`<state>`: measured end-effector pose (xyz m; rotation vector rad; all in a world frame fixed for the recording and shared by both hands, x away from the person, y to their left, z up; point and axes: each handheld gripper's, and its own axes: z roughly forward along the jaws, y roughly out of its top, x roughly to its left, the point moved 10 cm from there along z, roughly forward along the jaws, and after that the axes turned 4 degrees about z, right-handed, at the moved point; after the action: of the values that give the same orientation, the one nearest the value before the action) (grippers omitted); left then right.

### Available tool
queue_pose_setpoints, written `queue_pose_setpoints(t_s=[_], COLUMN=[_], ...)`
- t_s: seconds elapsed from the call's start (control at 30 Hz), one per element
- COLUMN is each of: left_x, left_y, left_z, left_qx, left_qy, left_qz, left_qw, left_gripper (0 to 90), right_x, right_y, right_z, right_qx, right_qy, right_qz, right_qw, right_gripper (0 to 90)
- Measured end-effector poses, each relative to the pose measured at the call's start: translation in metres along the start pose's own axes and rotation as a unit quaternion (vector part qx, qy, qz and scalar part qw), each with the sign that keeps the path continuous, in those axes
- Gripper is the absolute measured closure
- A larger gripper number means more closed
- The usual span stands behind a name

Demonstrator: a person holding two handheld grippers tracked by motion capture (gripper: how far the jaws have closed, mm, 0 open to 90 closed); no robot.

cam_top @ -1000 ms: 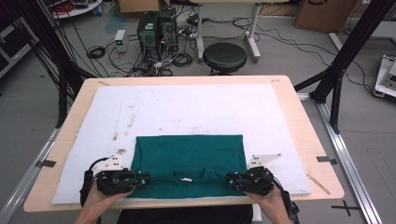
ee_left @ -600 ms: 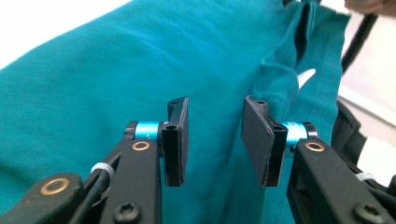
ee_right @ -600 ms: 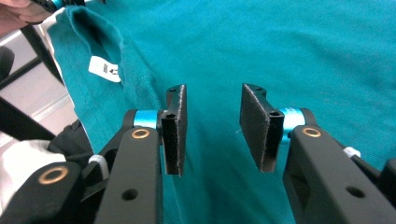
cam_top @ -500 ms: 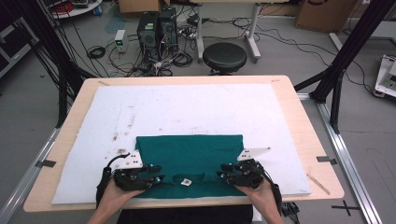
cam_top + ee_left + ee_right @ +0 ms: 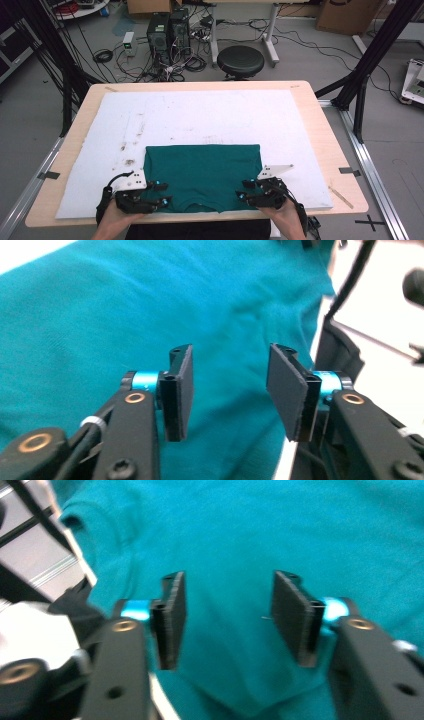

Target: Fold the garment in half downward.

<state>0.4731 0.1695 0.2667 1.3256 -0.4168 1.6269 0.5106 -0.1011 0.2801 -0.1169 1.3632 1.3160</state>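
A teal shirt [image 5: 202, 172] lies folded flat on the white mat [image 5: 200, 115], its collar toward the near edge. My left gripper [image 5: 161, 193] sits at the shirt's near left corner and my right gripper [image 5: 243, 191] at its near right corner, both pointing inward. The jaws of both have just been opening. In the left gripper view the left gripper [image 5: 230, 382] hangs open over the teal cloth [image 5: 100, 315], with nothing pinched between the pads. In the right gripper view the right gripper [image 5: 227, 615] is likewise open above the cloth [image 5: 300, 530].
The mat covers most of the wooden table [image 5: 330, 135], whose near edge runs just below my hands. Beyond the far edge stand a black stool [image 5: 240, 61] and computer towers [image 5: 167, 32] among cables. Black frame posts [image 5: 367, 60] rise at the right.
Both grippers were shut on the shirt's near edge and have opened and let it go. They shifted slightly inward, and the bunched near fold now lies flat.
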Motion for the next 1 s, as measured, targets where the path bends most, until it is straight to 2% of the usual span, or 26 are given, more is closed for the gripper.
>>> queue_pose_setpoints(t_s=[0.1, 0.23, 0.43, 0.5, 0.57, 0.63, 0.8, 0.9, 0.97, 1.0], left_x=[0.014, 0.038, 0.072, 0.083, 0.097, 0.112, 0.146, 0.158, 0.162, 0.164], left_y=[0.008, 0.015, 0.027, 0.029, 0.030, 0.028, 0.016, 0.005, -0.001, -0.003], left_z=[-0.008, -0.017, -0.028, -0.029, -0.027, -0.022, -0.006, 0.001, 0.004, 0.006], left_qx=[-0.015, -0.032, -0.046, -0.043, -0.041, -0.034, -0.009, 0.006, 0.019, 0.021], left_qy=[0.020, 0.050, 0.098, 0.117, 0.143, 0.160, 0.183, 0.193, 0.199, 0.197], left_qz=[-0.007, -0.024, -0.042, -0.046, -0.054, -0.068, -0.100, -0.111, -0.113, -0.115], left_qw=[0.9996, 0.9979, 0.9933, 0.9911, 0.9873, 0.9841, 0.9779, 0.9749, 0.9734, 0.9734], left_gripper=[49.5, 44.7, 43.4, 43.8, 43.8, 44.2, 45.1, 46.1, 47.2, 47.3], right_x=[-0.007, -0.017, -0.039, -0.047, -0.055, -0.061, -0.072, -0.075, -0.078, -0.080], right_y=[0.006, 0.016, 0.033, 0.037, 0.040, 0.043, 0.046, 0.047, 0.047, 0.048], right_z=[-0.002, -0.007, -0.015, -0.015, -0.013, -0.011, -0.005, -0.006, -0.007, -0.008], right_qx=[-0.015, -0.034, -0.058, -0.062, -0.064, -0.066, -0.062, -0.065, -0.068, -0.070], right_qy=[-0.011, -0.028, -0.060, -0.068, -0.078, -0.083, -0.096, -0.102, -0.106, -0.107], right_qz=[0.010, 0.018, 0.036, 0.042, 0.051, 0.060, 0.066, 0.071, 0.073, 0.075], right_qw=[0.9998, 0.9989, 0.9959, 0.9949, 0.9936, 0.9926, 0.9912, 0.9902, 0.9893, 0.9889], right_gripper=[39.0, 34.5, 33.8, 33.7, 32.8, 32.2, 31.0, 30.8, 30.8, 30.6])
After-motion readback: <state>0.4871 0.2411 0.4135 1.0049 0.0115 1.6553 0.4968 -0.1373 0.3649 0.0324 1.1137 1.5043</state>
